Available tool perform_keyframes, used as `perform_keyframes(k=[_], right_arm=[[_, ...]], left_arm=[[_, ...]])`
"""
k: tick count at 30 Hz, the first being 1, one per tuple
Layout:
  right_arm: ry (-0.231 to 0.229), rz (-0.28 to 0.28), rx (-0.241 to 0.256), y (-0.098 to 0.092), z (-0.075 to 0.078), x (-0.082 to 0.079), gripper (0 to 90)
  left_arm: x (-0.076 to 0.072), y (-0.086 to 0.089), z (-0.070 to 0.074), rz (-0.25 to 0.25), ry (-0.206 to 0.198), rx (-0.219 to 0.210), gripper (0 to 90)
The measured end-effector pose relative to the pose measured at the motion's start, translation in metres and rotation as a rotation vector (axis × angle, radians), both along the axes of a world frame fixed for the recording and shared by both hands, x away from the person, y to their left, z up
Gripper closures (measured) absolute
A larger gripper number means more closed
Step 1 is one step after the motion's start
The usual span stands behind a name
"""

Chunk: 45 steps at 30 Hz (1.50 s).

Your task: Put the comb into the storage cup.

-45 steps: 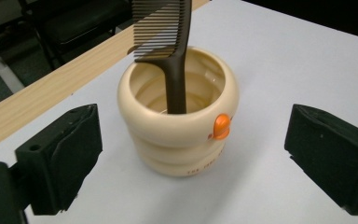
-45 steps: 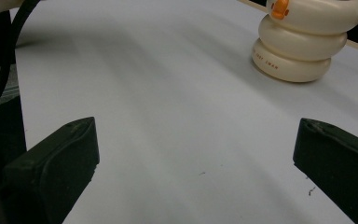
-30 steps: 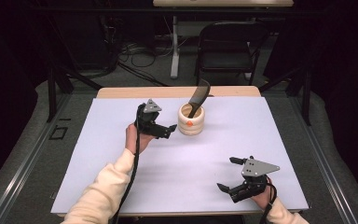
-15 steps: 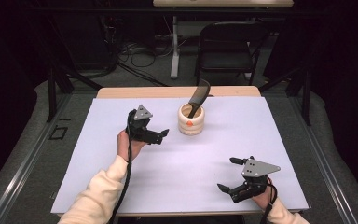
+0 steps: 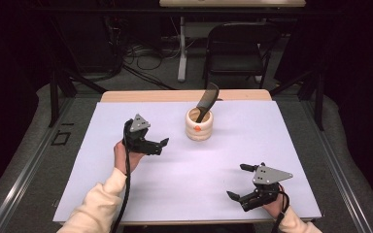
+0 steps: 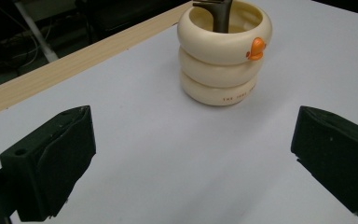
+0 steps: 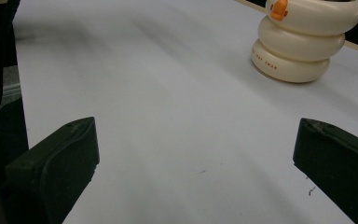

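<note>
A glossy cream ringed cup (image 5: 199,124) holds a dark comb (image 5: 207,98), perhaps plastic, its lower end hidden; left gripper (image 5: 161,144) and right gripper (image 5: 236,181) both gape wide, empty.

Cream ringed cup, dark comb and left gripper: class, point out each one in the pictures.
cream ringed cup (image 6: 216,70), left gripper view, on its middle ring.
dark comb (image 5: 207,99), high view, on the part above the cup's rim.
left gripper (image 5: 162,146), high view, midway between its open fingertips.

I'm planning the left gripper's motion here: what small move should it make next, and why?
Probably ease the left gripper forward toward the cream holder. Its jaws stand open and empty, aimed at the holder, which stands apart with a dark comb upright inside.
</note>
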State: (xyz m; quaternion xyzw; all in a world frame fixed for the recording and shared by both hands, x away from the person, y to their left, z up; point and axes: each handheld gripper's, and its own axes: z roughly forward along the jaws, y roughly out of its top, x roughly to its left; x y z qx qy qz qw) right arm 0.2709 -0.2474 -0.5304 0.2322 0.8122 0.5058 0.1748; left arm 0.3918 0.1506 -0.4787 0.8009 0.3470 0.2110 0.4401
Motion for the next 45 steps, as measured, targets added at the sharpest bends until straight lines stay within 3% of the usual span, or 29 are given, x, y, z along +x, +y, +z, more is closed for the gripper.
perform_keyframes(k=[12, 24, 45], right_arm=[[0.001, 0.006, -0.003, 0.001, -0.001, 0.001, 0.0], [0.003, 0.006, -0.008, 0.001, -0.001, 0.001, 0.0], [0.002, 0.005, -0.007, 0.001, 0.000, 0.001, 0.0]], left_arm=[[-0.020, 0.022, -0.003, 0.035, -0.011, -0.006, 0.0], [-0.039, 0.031, -0.009, 0.035, -0.014, 0.000, 0.0], [-0.068, 0.045, -0.022, 0.055, -0.034, -0.026, 0.0]])
